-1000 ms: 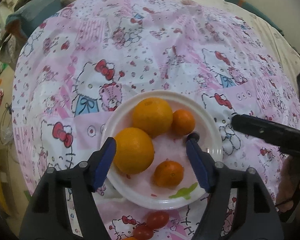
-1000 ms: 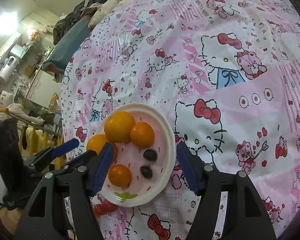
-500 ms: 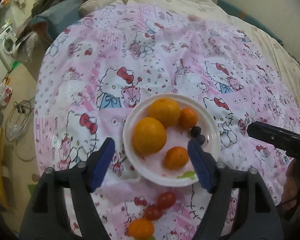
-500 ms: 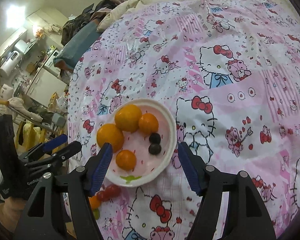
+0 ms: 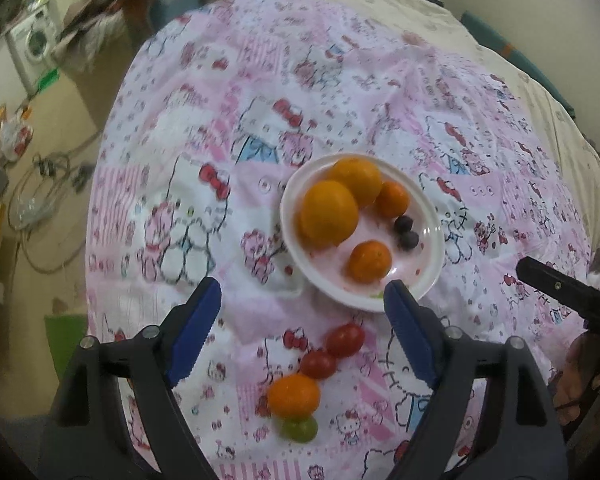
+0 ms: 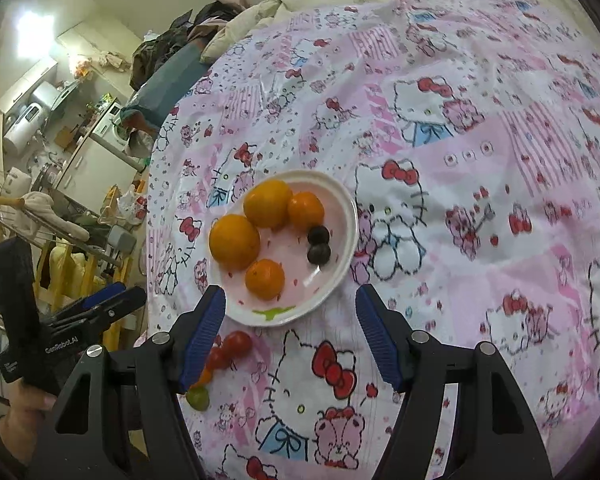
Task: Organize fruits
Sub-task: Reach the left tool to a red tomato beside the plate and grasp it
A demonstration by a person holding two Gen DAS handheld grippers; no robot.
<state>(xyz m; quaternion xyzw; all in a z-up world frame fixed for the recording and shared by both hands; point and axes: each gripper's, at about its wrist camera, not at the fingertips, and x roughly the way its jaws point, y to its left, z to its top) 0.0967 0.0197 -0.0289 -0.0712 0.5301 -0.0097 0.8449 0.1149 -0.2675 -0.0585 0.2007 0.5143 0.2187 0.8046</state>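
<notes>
A white plate (image 5: 430, 248) (image 6: 342, 248) on the pink cartoon-print cloth holds two large oranges (image 5: 329, 214) (image 6: 234, 241), two small mandarins (image 5: 369, 261) (image 6: 265, 279) and two dark grapes (image 5: 406, 232) (image 6: 319, 245). Off the plate, near me, lie two cherry tomatoes (image 5: 332, 351) (image 6: 237, 343), a small mandarin (image 5: 294, 395) and a green grape (image 5: 300, 429) (image 6: 198, 398). My left gripper (image 5: 302, 328) is open and empty above the loose fruits. My right gripper (image 6: 290, 334) is open and empty near the plate's front edge.
The cloth-covered round table (image 5: 188, 216) drops off at the left to the floor with cables (image 5: 40, 208). A washing machine (image 5: 34, 46) and clutter stand beyond. A cream quilt (image 5: 540, 92) lies at the back right.
Both grippers have pulled back and up from the plate, so the loose tomatoes, mandarin and green grape have come into view. Both stay open and empty.
</notes>
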